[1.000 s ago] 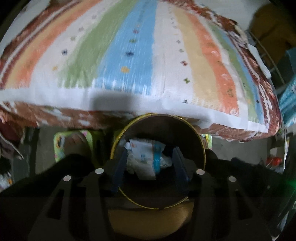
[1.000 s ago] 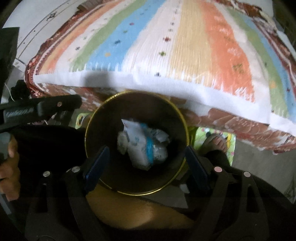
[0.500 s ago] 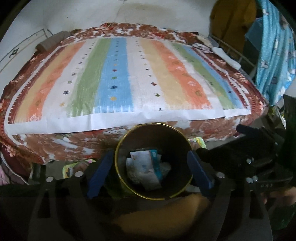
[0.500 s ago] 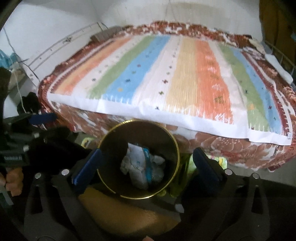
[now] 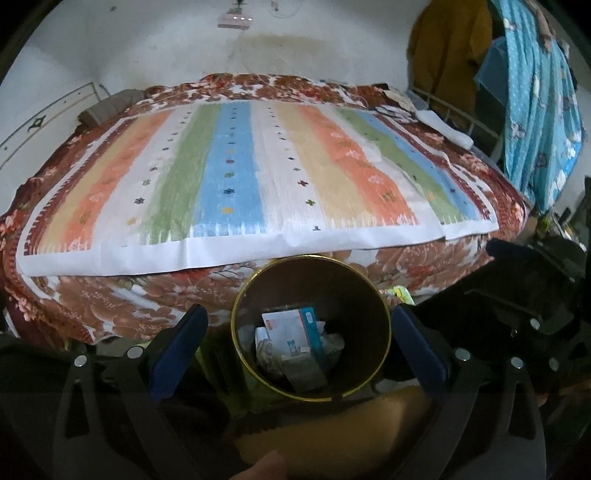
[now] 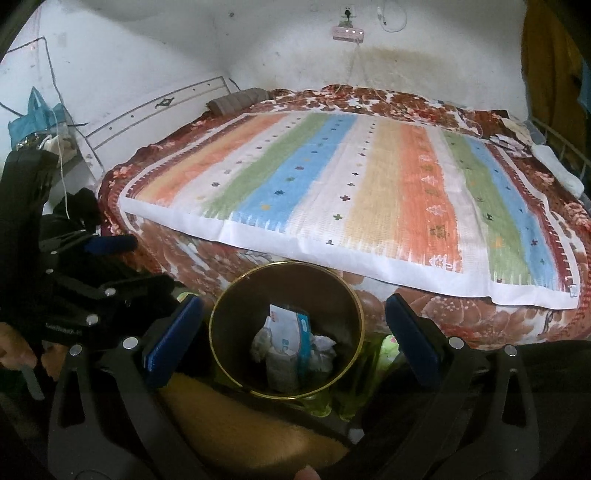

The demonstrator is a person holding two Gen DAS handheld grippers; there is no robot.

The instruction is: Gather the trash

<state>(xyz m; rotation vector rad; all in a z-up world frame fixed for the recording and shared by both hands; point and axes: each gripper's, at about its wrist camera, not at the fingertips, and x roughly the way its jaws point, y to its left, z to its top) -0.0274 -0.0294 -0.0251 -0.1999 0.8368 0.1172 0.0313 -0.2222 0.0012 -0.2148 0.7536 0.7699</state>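
A round dark bin with a gold rim (image 5: 258,280) (image 6: 229,291) stands on the floor at the foot of the bed. Inside it lies trash: a white and blue packet (image 5: 295,332) (image 6: 290,330) on crumpled paper. My left gripper (image 5: 301,341) is open and empty, high above the bin, its blue pads to either side of the bin. My right gripper (image 6: 291,336) is also open and empty above the bin. Each gripper shows at the edge of the other's view.
A bed with a striped mat (image 5: 240,177) (image 6: 351,192) fills the space behind the bin. Blue patterned cloth (image 5: 535,110) hangs at the right. A power strip (image 6: 347,34) hangs on the back wall. A blue bag (image 6: 33,118) hangs at the left.
My left gripper opened and let the packet drop into the bin. Both grippers have pulled up and back, so the bin looks smaller and the whole bed shows.
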